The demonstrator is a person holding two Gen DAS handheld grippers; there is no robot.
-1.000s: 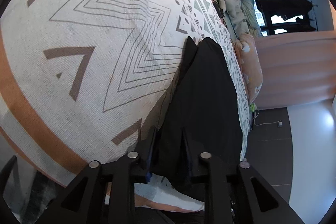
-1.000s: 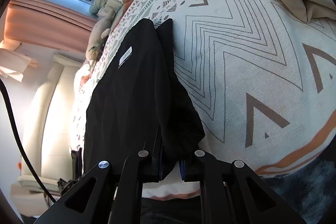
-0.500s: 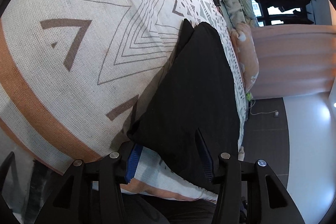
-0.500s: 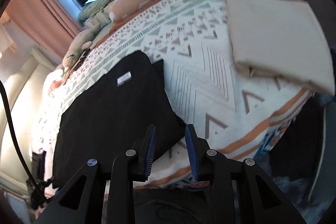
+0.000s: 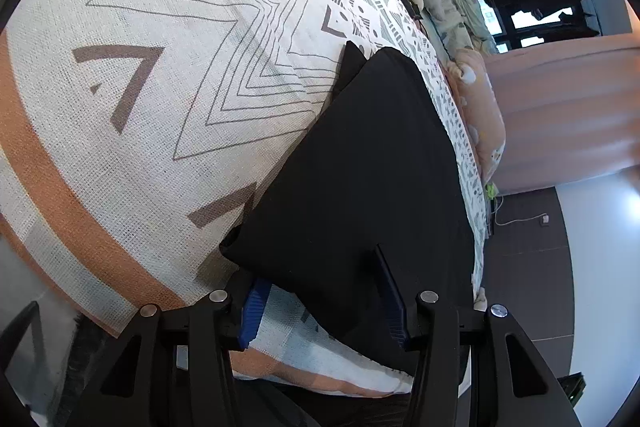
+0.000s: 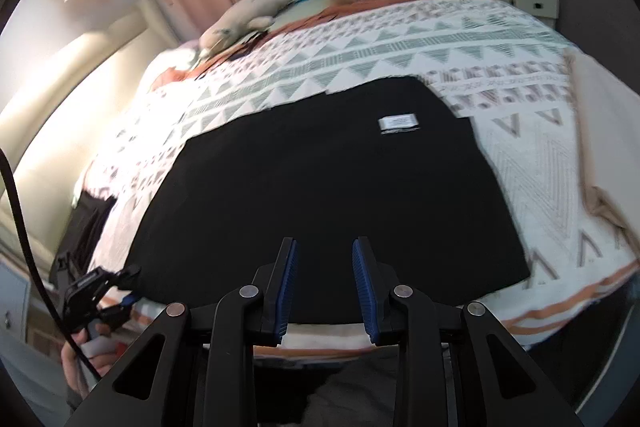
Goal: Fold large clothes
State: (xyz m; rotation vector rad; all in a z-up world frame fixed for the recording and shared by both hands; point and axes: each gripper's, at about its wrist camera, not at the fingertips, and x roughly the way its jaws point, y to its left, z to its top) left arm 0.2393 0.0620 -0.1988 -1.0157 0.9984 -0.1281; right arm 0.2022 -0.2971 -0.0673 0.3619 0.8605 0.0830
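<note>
A: The black garment (image 6: 332, 195) is seen lying flat on the patterned bedspread (image 6: 400, 39), along the near edge of the bed, with a white label (image 6: 399, 122) facing up. A second ago both near corners were pinched; now both are let go.

B: Is anything held at all?

A: Nothing, as far as can be seen. The left gripper (image 5: 324, 301) is parted about halfway, and the garment's near left corner lies between its blue pads without being pressed. The right gripper (image 6: 325, 285) is parted a little, with no cloth between the fingers, and has been lifted back from the bed's near edge, so that the whole garment is in its view.

B: What is meant by that for the folding?

A: One fold is judged to be laid down and released. A fresh hold, probably at a side edge, seems needed next. A beige folded cloth (image 6: 600, 131) is seen by the bed's right edge, apart from the garment.
</note>
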